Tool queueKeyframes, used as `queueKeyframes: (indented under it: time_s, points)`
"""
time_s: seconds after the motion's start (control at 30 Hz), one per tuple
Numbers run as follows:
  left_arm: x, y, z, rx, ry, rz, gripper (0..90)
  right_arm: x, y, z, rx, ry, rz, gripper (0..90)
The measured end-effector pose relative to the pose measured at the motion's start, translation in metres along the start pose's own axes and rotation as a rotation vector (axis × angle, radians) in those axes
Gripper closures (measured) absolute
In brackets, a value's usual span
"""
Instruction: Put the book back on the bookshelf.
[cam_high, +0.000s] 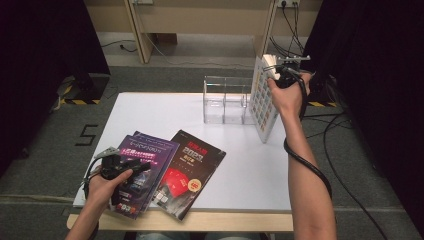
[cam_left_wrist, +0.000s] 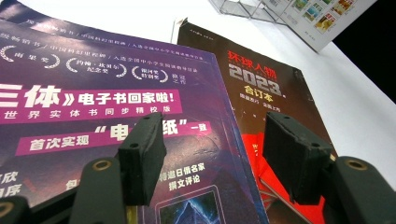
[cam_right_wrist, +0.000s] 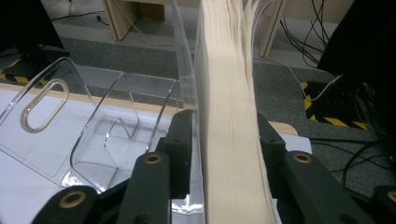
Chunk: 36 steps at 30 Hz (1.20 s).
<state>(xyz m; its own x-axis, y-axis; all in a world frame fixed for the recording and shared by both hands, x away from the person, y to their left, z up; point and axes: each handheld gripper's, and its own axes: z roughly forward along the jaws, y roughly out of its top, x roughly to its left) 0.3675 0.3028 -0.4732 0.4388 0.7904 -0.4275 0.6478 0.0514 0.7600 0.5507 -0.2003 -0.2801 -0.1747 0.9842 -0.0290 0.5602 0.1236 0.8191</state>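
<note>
A thick magazine (cam_high: 262, 100) with a grid of small pictures on its cover stands on edge, leaning at the right end of a clear acrylic file holder (cam_high: 225, 100). My right gripper (cam_high: 272, 70) is at its top corner. In the right gripper view my right gripper (cam_right_wrist: 226, 121) straddles the page edge of the magazine (cam_right_wrist: 229, 140); a thin gap shows at the left pad, so it is open. My left gripper (cam_high: 134, 167) hovers open over a purple magazine (cam_high: 150, 150); in its own view my left gripper (cam_left_wrist: 215, 135) has nothing between the jaws.
A dark magazine (cam_high: 192, 165) with red print lies beside the purple stack near the front edge of the white table (cam_high: 250, 170). The holder's clear dividers (cam_right_wrist: 116, 121) stand left of the upright magazine. Cables trail over the floor at the right.
</note>
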Motion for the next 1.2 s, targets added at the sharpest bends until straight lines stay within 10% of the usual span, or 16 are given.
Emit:
queueKeyframes:
  time_s: [1.2]
  points:
    - [0.0, 0.0, 0.0, 0.0, 0.001, 0.0, 38.1, 0.003, -0.015, -0.001, 0.035, 0.004, 0.014, 74.0]
